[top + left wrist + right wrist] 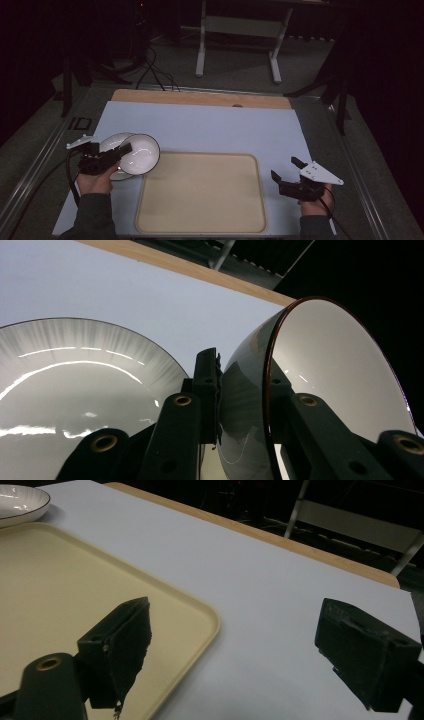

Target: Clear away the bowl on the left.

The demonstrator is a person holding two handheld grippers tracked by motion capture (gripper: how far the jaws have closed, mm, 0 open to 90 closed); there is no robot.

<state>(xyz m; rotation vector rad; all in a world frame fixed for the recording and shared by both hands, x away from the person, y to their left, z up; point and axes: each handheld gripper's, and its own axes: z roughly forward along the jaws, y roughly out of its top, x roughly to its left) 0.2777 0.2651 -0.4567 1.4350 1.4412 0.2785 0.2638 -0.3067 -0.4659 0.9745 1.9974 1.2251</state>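
Note:
A white bowl [142,152] with a dark rim hangs tilted over the left edge of the beige tray [200,200]. My left gripper [121,151] is shut on its rim. In the left gripper view the jaws of the left gripper [245,385] stand on either side of the bowl's [330,370] wall. A white ribbed plate [111,142] lies on the table just behind and below the bowl, also seen as the plate [75,380]. My right gripper [284,168] stands open to the right of the tray with nothing between its jaws, as the right gripper [240,645] view confirms.
The tray [60,580] lies near the front edge of the pale blue table top [215,127]. A wooden strip [200,97] runs along the far edge. Beyond it are a white table frame [240,30] and cables [155,70] on the floor.

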